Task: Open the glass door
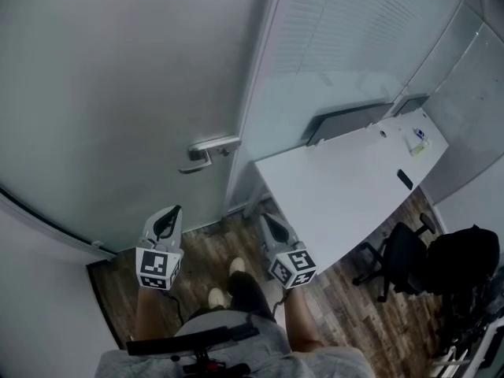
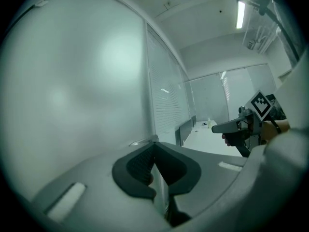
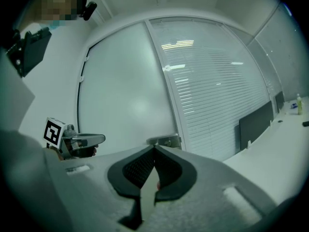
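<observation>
The tall frosted glass door (image 1: 118, 93) fills the left of the head view and appears closed against its pale frame. To its right stand a slatted glass partition (image 1: 354, 38) and a long white desk (image 1: 346, 187).

The task looks to be at its approach step: nothing has been touched and the door has not been opened. The left gripper (image 1: 169, 215) and the right gripper (image 1: 269, 220) are held side by side, low before the door, both pointing roughly level at it. In each gripper view the dark ribbed pads are pressed together at the tips with nothing between them, so both tools are closed and empty.

The curved silver lever handle (image 1: 209, 152) sits on the door's right edge, beside the frame. In the head view it lies ahead of the grippers, between their two lines, and well apart from both. In the right gripper view the handle (image 3: 164, 140) shows just above the meeting jaw tips, so that tool seems best aimed at it.

The next move probably calls for reaching the lever. The jaws would either part to take it or stay closed to press it down, and then the door would be swung.
</observation>
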Demonstrator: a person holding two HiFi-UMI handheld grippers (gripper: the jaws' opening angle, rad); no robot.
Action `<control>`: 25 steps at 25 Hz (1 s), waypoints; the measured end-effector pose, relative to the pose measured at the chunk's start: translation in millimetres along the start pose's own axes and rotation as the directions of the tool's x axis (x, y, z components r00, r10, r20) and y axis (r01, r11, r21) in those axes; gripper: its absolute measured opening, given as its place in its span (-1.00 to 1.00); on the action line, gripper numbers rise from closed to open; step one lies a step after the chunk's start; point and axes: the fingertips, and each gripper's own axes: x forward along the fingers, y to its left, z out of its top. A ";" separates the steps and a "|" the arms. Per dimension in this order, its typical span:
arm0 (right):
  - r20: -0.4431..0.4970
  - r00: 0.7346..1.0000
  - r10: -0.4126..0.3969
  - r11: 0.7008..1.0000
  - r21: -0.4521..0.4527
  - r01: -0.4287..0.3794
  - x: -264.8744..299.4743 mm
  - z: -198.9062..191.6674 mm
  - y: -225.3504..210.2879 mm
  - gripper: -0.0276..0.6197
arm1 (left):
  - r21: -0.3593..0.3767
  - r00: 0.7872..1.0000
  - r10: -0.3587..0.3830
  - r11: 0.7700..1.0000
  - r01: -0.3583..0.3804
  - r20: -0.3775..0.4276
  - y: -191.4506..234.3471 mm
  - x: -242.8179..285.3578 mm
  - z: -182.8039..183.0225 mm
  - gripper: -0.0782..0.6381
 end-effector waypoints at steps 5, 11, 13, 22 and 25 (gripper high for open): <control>0.001 1.000 -0.001 1.000 0.008 0.001 9.8 5.9 -20.3 -0.91 | 0.014 1.000 0.008 1.000 -0.008 -0.006 2.4 23.0 2.9 -0.77; -0.021 0.999 0.027 1.000 0.003 -0.027 39.0 2.9 -37.5 -0.91 | 0.010 0.999 0.023 1.000 -0.023 -0.033 13.6 57.3 -8.4 -0.77; -0.028 0.999 0.038 0.999 0.007 -0.038 48.2 2.1 -41.6 -0.91 | 0.042 0.998 0.019 0.999 -0.017 -0.054 16.7 68.8 -14.5 -0.77; -0.075 0.996 0.052 0.998 0.037 -0.049 80.4 -14.6 -60.9 -0.91 | 0.178 0.988 -0.065 0.980 0.089 -0.138 15.4 107.2 -28.5 -0.70; -0.092 0.995 0.048 0.998 0.043 -0.044 85.7 -22.6 -64.4 -0.91 | 0.224 0.980 -0.096 0.965 0.134 -0.172 14.6 114.6 -34.6 -0.57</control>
